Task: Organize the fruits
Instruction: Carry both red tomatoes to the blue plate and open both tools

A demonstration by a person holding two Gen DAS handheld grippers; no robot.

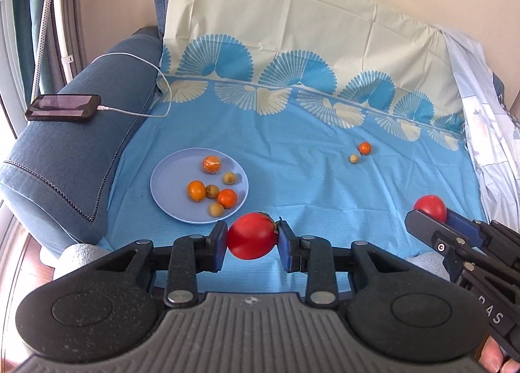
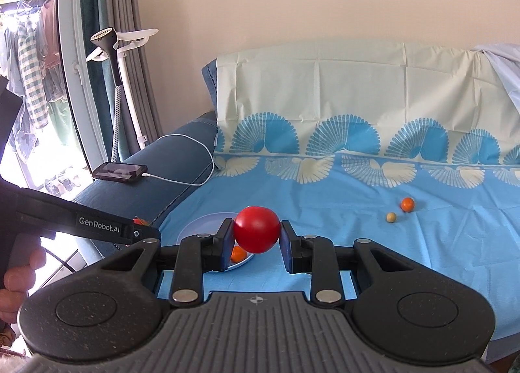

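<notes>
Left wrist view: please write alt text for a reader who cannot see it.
The left gripper clamps a red tomato just above a blue patterned sheet, near a pale blue plate holding three small oranges and three small yellowish fruits. At right, the right gripper holds a second tomato; a phone charges on the sofa arm.

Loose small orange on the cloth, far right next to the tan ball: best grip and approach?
Take the small orange across its middle, from above. It is round, so any axis fits, but the tan ball sits close at its near-left; place the fingers along the other diagonal to miss it. Both grippers currently hold tomatoes, so free one first.
</notes>
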